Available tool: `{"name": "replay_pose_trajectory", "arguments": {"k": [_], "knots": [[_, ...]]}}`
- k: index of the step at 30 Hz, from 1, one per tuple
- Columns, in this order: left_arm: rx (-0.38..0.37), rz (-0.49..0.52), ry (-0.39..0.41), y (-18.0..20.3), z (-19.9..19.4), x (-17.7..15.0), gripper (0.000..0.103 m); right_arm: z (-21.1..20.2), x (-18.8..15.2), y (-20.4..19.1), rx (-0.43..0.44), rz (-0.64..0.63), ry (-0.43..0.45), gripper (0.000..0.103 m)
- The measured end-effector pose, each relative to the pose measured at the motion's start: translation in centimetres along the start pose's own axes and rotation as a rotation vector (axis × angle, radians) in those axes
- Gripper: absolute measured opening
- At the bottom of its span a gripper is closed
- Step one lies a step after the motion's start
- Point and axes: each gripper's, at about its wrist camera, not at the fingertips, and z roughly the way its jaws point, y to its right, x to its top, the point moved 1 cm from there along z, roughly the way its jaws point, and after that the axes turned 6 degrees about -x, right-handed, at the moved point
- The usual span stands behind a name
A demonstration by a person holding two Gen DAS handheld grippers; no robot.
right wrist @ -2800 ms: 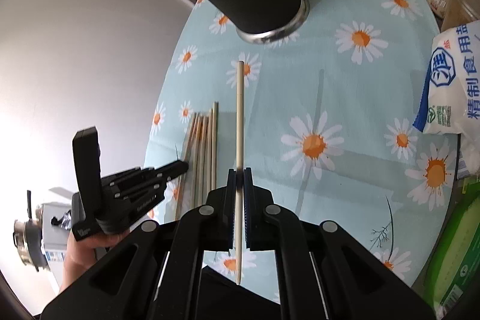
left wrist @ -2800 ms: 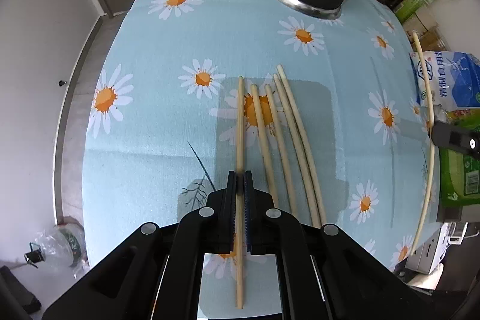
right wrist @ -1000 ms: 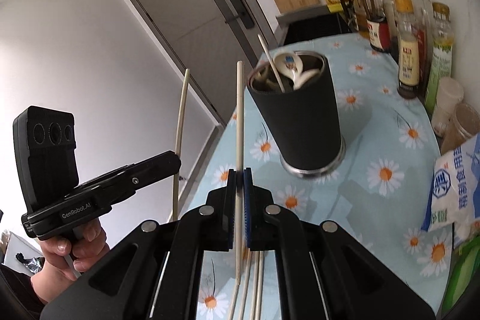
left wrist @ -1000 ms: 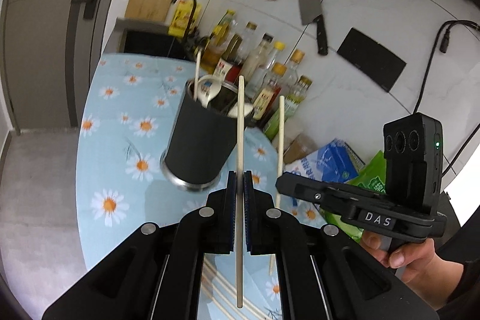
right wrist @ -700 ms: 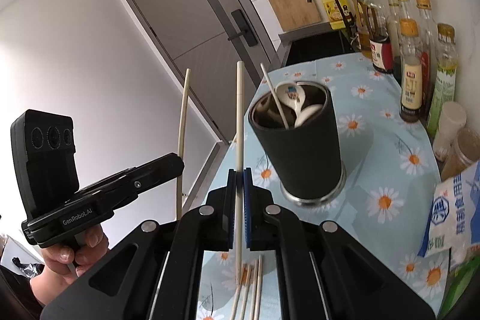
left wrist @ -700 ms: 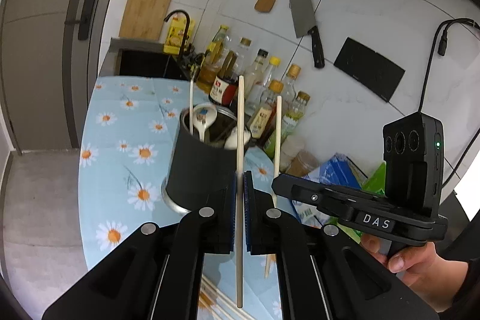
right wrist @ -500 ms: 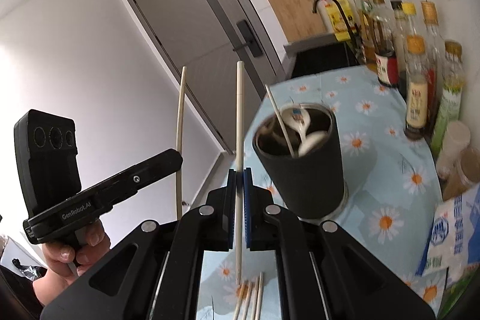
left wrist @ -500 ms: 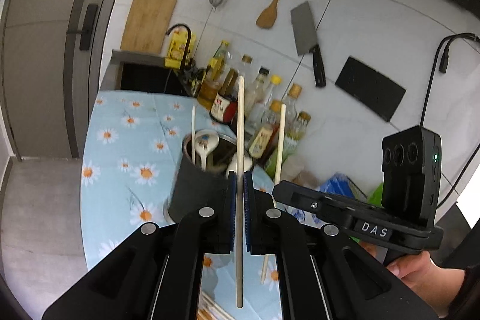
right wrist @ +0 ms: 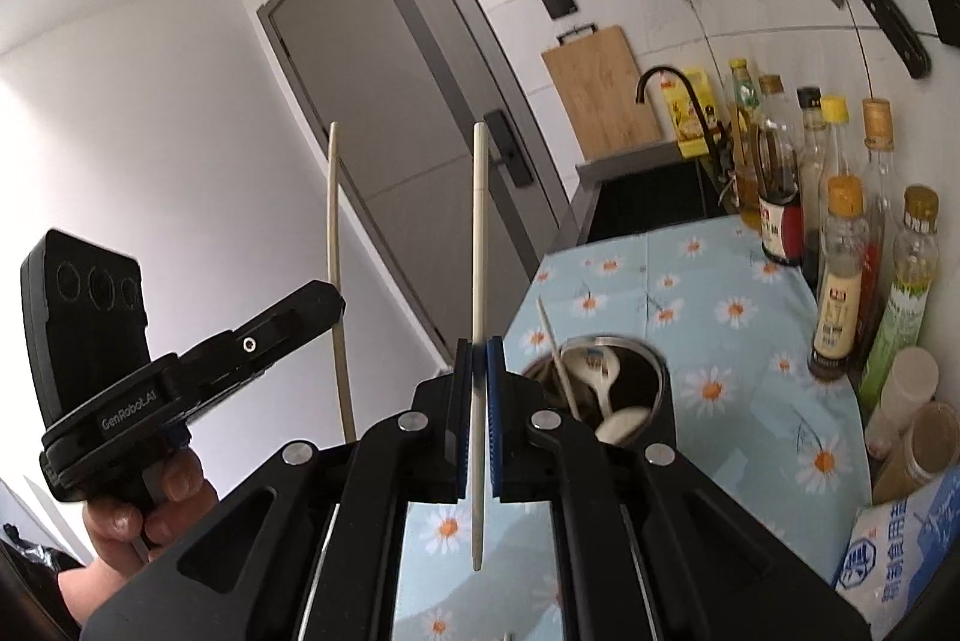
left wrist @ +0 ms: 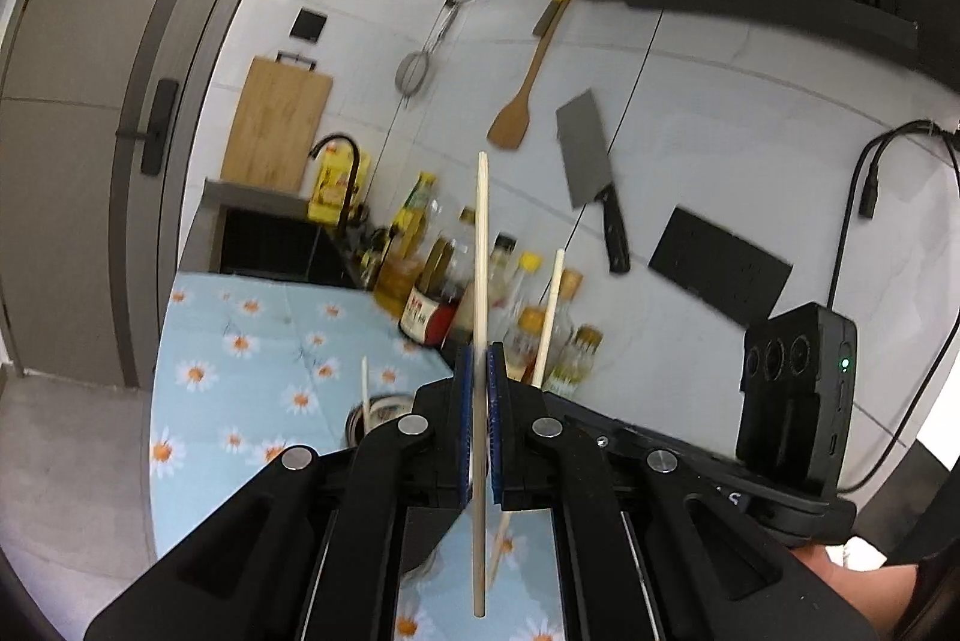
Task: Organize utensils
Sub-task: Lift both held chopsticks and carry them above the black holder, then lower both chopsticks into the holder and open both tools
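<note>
My left gripper (left wrist: 478, 365) is shut on a pale wooden chopstick (left wrist: 480, 251) that stands upright through its pads. My right gripper (right wrist: 478, 347) is shut on a second chopstick (right wrist: 478, 221), also upright. Both are held in the air above the daisy tablecloth (right wrist: 738, 359). In the right wrist view the left gripper (right wrist: 327, 308) is off to the left with its chopstick (right wrist: 336, 233). The black utensil holder (right wrist: 660, 371) stands just beyond and below the right fingers, with white spoons (right wrist: 591, 365) and one chopstick (right wrist: 555, 341) in it. In the left wrist view only a bit of the holder's rim (left wrist: 366, 416) shows.
Sauce and oil bottles (right wrist: 840, 281) line the wall at the table's right edge, with jars (right wrist: 912, 437) and a salt bag (right wrist: 900, 551) nearer. A cleaver (left wrist: 591, 161), a spatula (left wrist: 519, 101) and a cutting board (left wrist: 276, 125) hang on the tiled wall behind.
Both grippers have risen with their chopsticks. The holder has sunk lower in both views, and in the left wrist view it is now mostly hidden behind the fingers.
</note>
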Motion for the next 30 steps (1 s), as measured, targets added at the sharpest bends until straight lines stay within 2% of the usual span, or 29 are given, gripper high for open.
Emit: {"name": "replay_pose_trajectory", "arguments": {"k": [5,12,23,30], "knots": [[-0.046,-0.004,0.087,0.1,0.3,1.3,0.004,0.5,1.3,0.5,-0.003,0.014,0.046,0.006],[-0.031,0.003,0.172,-0.7,1.2,3.2,0.004,1.4,3.9,1.7,-0.001,0.063,0.095,0.006],[0.025,-0.044,0.214,-3.2,3.6,3.9,0.004,3.0,5.7,2.5,-0.042,0.037,0.139,0.006],[0.041,-0.011,0.180,-3.7,5.4,2.7,0.004,4.3,5.2,3.3,-0.063,0.051,0.133,0.006]]}}
